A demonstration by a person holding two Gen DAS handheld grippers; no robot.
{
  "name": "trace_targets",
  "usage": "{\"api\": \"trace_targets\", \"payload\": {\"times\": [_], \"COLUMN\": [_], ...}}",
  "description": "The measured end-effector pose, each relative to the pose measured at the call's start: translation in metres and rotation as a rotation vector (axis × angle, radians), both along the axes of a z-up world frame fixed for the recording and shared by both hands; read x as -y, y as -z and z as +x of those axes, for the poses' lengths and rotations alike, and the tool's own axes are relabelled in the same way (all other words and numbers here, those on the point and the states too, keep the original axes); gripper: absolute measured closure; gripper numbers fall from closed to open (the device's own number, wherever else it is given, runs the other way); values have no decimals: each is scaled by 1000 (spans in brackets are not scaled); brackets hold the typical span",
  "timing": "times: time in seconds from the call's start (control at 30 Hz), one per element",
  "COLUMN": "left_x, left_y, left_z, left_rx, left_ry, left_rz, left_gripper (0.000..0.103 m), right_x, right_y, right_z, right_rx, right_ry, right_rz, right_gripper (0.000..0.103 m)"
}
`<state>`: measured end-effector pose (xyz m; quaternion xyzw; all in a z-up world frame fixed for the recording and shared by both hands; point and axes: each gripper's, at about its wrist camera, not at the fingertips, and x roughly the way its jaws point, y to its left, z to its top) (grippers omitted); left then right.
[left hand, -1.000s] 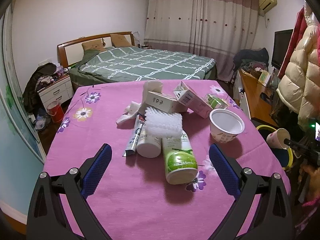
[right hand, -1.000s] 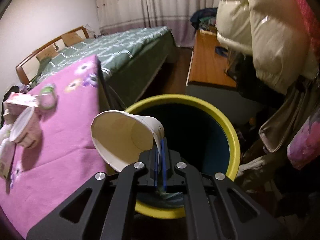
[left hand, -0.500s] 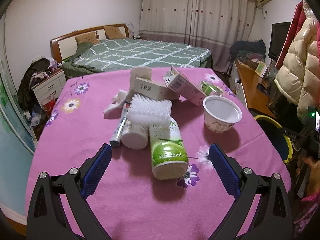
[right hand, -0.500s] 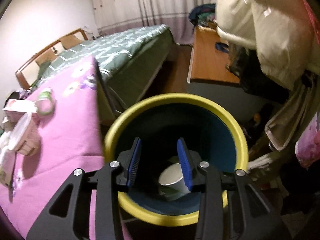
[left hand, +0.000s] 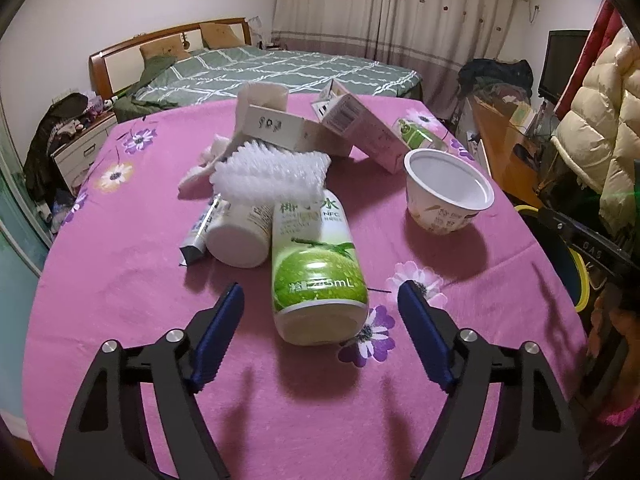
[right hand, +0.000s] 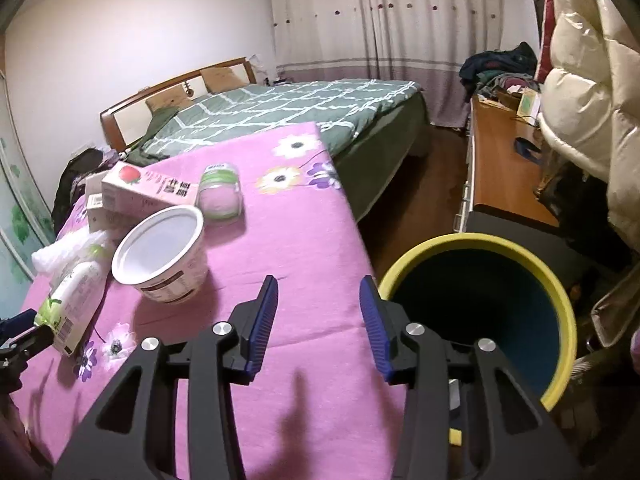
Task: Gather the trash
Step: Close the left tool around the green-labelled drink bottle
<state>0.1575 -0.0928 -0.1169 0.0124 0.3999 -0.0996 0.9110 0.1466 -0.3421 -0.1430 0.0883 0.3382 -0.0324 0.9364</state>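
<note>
Mostly still to do, judging by the heap on the table [left hand: 120, 280]. Left gripper [left hand: 320, 316], jaws just narrowing but not yet touching, straddling the base of the lying green bottle [left hand: 316, 264]. Right gripper [right hand: 318, 320], jaws just parting and holding nothing, over the table edge beside the yellow-rimmed bin [right hand: 520, 252]. Bin's contents not visible here. Left on the table: white cup [right hand: 160, 254], cartons [left hand: 360, 128], white bottle [left hand: 240, 236], tube [left hand: 198, 232], foam netting [left hand: 272, 178], small jar [right hand: 220, 194].
</note>
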Motion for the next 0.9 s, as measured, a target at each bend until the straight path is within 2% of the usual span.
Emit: {"api": "trace_targets", "payload": {"times": [0.1,0.3,0.57,0.9], "left_x": [1,5,9,5], "left_y": [4,13,15,22], "left_z": [3,10,13,17], "left_rx": [-8,-29,-32,-38], "left_ry": [-6,-4,-6,-28], "left_rz": [0,2,24,10], "left_gripper": [32,49,49,50], "right_x": [2,3,6,7], "right_y": [0,4,3,5], "right_z": [1,2,3,5], "right_rx": [2,-11,-15,-16], "right_ry": [5,11,16,17], "right_rz": [18,27,33,30], "right_gripper": [62,62,62,62]}}
